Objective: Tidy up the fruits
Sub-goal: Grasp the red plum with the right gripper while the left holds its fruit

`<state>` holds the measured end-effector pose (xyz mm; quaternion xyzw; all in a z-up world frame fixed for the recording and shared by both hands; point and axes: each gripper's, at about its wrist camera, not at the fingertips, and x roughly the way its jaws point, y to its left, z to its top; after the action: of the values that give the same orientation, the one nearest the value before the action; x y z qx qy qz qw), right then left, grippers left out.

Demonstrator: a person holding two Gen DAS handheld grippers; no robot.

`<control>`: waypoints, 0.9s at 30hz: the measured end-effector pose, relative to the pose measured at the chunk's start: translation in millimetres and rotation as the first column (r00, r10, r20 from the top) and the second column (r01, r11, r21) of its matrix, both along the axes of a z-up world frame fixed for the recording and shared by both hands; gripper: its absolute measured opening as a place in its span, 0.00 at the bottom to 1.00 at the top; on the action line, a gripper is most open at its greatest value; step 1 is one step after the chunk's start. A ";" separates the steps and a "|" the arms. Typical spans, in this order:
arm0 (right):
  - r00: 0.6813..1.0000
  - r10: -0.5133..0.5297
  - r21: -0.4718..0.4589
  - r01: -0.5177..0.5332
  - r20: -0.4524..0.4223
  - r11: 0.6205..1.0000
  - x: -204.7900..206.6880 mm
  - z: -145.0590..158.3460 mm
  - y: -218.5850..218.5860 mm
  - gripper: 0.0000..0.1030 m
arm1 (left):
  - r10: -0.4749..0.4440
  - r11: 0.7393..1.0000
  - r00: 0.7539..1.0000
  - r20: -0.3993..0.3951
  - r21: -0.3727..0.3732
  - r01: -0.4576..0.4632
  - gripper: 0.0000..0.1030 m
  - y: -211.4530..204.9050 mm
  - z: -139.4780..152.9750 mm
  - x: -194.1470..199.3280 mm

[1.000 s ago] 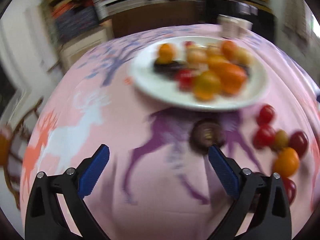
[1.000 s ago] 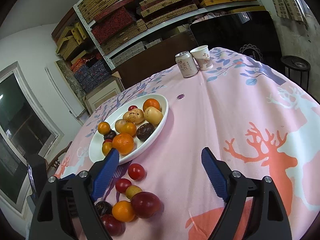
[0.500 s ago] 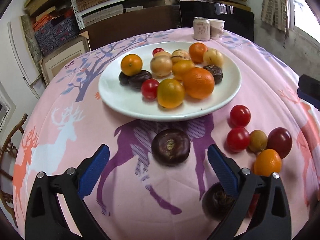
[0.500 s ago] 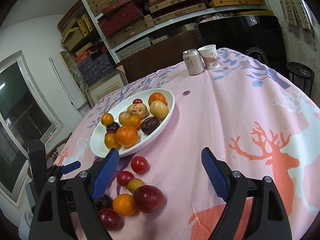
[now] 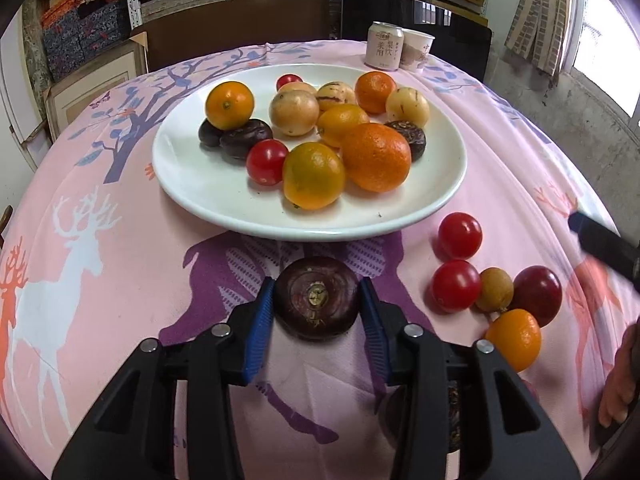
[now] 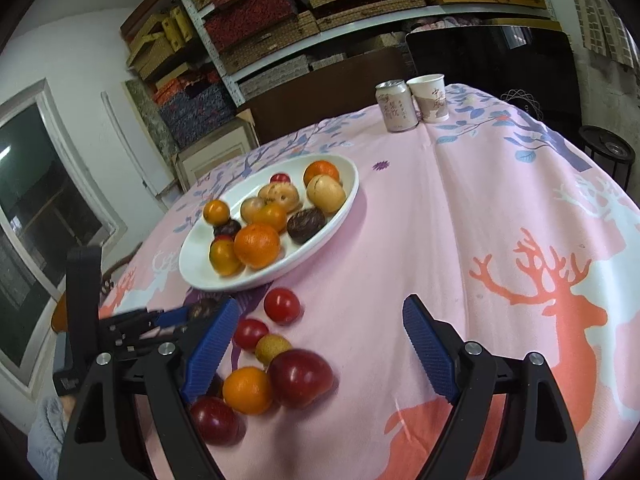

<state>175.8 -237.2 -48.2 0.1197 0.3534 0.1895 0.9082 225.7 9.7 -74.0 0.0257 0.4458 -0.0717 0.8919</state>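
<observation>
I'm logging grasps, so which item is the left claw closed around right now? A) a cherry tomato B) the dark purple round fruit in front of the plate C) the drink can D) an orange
B: the left claw pinches the dark purple fruit from both sides.

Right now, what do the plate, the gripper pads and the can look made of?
Plate: looks like glazed ceramic, white and glossy with soft highlights; could be melamine.
Left gripper pads: blue, matte, finely ribbed, likely rubber or soft plastic.
Can: probably aluminium, metallic rim at the top, printed pale label.
</observation>
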 end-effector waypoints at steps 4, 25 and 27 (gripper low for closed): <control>0.999 0.046 -0.082 -0.046 0.000 0.996 -12.7 -3.6 13.5 0.82 | 0.041 0.999 0.999 0.003 0.010 -0.041 0.40 7.6 2.4 -2.3; 0.991 0.007 -0.082 -0.018 -0.136 0.996 -0.4 -22.2 0.9 0.64 | 0.060 0.996 0.998 0.008 0.066 -0.060 0.41 7.1 0.9 -8.1; 0.987 0.000 -0.077 -0.012 -0.161 0.997 3.9 -25.8 2.5 0.50 | 0.060 0.996 0.998 0.006 0.069 -0.061 0.41 6.9 0.6 -7.9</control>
<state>179.6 -234.7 -74.0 0.0984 0.4329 0.1681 0.8802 217.8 16.6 -73.4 0.0431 0.4466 -0.0292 0.8932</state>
